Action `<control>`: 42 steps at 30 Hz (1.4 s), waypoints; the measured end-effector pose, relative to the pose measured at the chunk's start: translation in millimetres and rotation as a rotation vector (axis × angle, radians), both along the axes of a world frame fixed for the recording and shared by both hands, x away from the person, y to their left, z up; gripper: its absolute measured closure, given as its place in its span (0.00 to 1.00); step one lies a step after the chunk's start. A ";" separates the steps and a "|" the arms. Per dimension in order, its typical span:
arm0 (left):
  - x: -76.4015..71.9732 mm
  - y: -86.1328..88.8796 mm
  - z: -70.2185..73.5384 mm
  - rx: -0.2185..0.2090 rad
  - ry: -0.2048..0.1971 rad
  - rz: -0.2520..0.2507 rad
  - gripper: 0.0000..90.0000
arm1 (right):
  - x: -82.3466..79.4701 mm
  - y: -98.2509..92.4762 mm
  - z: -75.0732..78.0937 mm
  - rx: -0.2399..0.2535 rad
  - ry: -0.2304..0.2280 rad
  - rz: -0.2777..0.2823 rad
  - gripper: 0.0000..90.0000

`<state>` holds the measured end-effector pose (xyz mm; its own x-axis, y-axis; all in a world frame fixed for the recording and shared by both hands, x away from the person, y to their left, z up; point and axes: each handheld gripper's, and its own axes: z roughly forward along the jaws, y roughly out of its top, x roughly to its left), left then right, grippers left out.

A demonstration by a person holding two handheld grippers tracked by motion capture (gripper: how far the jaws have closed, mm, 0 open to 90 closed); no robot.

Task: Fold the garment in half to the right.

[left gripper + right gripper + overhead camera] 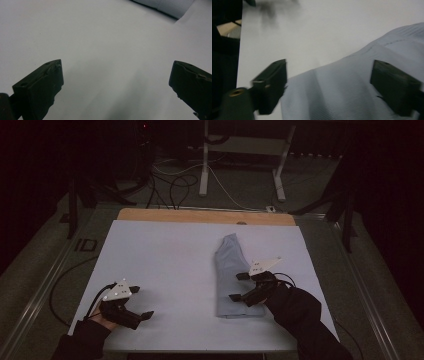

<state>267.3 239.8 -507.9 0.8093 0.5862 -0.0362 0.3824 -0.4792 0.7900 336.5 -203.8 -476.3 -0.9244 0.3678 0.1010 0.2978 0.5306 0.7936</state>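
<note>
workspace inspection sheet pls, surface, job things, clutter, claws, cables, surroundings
surface: white sheet covers the table; a bare wooden strip shows at the far edge
job's things: pale blue folded cloth lies flat on the right half of the sheet, narrowing toward the far end
clutter: nothing seen
grippers: left claw open, low over bare sheet at near left, nothing between its jaws; right claw open over the cloth's near part, jaws wide apart and not gripping it
cables: a black cable trails from the left claw off the table's left side; loose cables lie on the floor beyond
surroundings: dark room, white desk frame behind the table
</note>
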 end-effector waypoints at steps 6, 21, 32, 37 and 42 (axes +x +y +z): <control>-0.1 0.2 0.2 0.000 -0.002 -0.002 0.01 | 4.4 -10.4 6.6 0.039 -0.017 -0.055 0.11; -0.3 1.4 0.9 -0.005 -0.001 0.004 0.01 | 5.4 -50.1 -6.0 0.016 -0.062 -0.215 0.11; -1.1 1.0 1.1 0.005 -0.012 0.004 0.01 | -7.8 -76.4 -24.4 0.011 -0.056 -0.295 0.11; -1.8 1.7 1.3 0.001 -0.013 0.008 0.01 | -16.6 -86.7 -32.9 0.015 -0.038 -0.324 0.11; -2.1 2.0 1.1 0.001 -0.014 0.010 0.01 | -22.7 -93.5 -40.4 0.012 -0.022 -0.338 0.11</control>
<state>265.2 241.9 -506.8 0.8038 0.5944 -0.0241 0.3762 -0.4765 0.7946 313.8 -297.3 -516.6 -0.7523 0.6529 0.0884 0.4377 0.3950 0.8077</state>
